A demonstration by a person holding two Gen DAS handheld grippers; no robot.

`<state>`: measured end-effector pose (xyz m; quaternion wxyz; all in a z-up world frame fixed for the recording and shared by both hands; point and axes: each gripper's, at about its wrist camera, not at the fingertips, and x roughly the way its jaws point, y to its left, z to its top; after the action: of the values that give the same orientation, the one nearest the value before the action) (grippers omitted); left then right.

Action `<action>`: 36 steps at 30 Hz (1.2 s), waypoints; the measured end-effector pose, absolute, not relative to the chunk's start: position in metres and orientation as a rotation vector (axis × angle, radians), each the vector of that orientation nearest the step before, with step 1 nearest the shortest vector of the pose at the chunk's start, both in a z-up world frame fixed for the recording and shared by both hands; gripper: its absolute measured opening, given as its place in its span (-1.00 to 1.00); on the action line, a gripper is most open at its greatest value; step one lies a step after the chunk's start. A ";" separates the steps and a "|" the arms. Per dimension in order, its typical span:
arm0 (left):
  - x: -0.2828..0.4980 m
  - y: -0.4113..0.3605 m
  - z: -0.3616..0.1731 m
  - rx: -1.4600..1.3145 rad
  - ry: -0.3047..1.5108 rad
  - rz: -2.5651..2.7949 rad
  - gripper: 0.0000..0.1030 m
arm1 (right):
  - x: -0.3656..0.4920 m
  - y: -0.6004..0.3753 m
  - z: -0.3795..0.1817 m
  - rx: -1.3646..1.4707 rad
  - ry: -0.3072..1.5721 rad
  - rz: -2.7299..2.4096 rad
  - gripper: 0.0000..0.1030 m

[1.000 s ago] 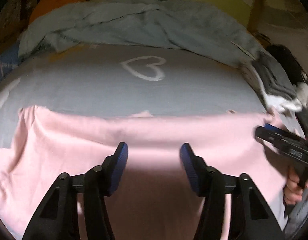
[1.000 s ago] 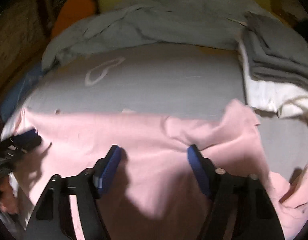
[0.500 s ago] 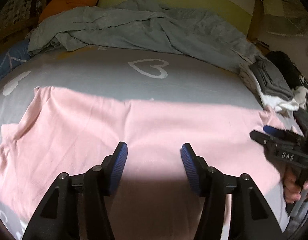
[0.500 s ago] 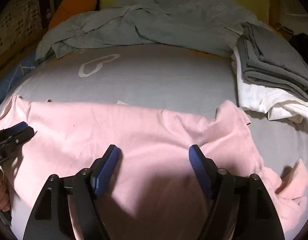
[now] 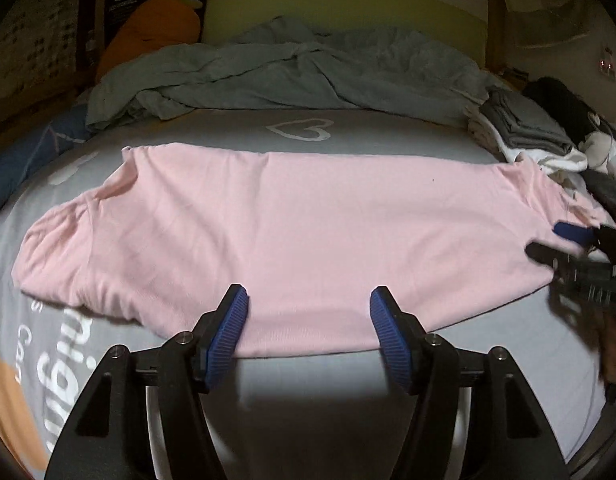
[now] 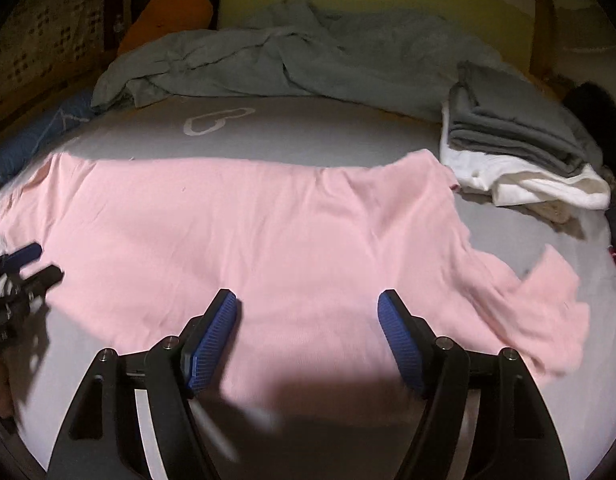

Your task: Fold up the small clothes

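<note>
While the pink shirt [image 5: 292, 224] is spread flat across the grey bedsheet [image 5: 236, 132], its body is seen smooth and wide, with one sleeve bunched at the left end and the other rumpled at the right [image 6: 548, 300]. Its near hem is found just in front of both grippers. The left gripper [image 5: 308, 328] is held with jaws wide apart, having just been opening, and nothing is clamped between them. The right gripper [image 6: 308, 332] is likewise held wide over the cloth, gripping nothing. Folded grey and white clothes [image 6: 520, 152] are stacked beside the shirt.
</note>
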<state>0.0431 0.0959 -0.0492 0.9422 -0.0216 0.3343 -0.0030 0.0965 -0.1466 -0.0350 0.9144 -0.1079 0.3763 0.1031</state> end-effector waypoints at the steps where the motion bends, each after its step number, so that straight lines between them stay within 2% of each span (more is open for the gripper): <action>1: 0.044 0.097 -0.049 -0.053 0.682 -0.013 0.25 | 0.089 -0.143 -0.036 -0.257 0.756 0.208 0.44; 4: 0.045 0.101 -0.048 -0.084 0.681 -0.042 0.32 | 0.070 -0.133 -0.033 -0.311 0.697 0.241 0.45; 9: 0.047 0.099 -0.047 -0.096 0.680 -0.036 0.32 | 0.062 -0.117 -0.007 -0.212 0.582 0.335 0.45; 14: 0.049 0.091 -0.049 -0.069 0.692 -0.021 0.39 | 0.080 -0.094 -0.038 -0.256 0.759 0.325 0.46; 27: 0.049 0.094 -0.047 -0.079 0.687 -0.031 0.49 | 0.077 -0.100 -0.036 -0.199 0.760 0.303 0.55; 32: 0.036 0.148 -0.015 -0.174 0.518 0.165 0.49 | 0.080 -0.102 -0.037 -0.194 0.754 0.308 0.56; 36: 0.023 0.222 -0.008 -0.437 0.533 0.241 0.49 | 0.081 -0.101 -0.038 -0.197 0.753 0.304 0.57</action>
<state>0.0234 0.2219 -0.0080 0.9341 -0.2135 0.2607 0.1176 0.0806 -0.1006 -0.0382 0.9140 -0.0958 0.3656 0.1477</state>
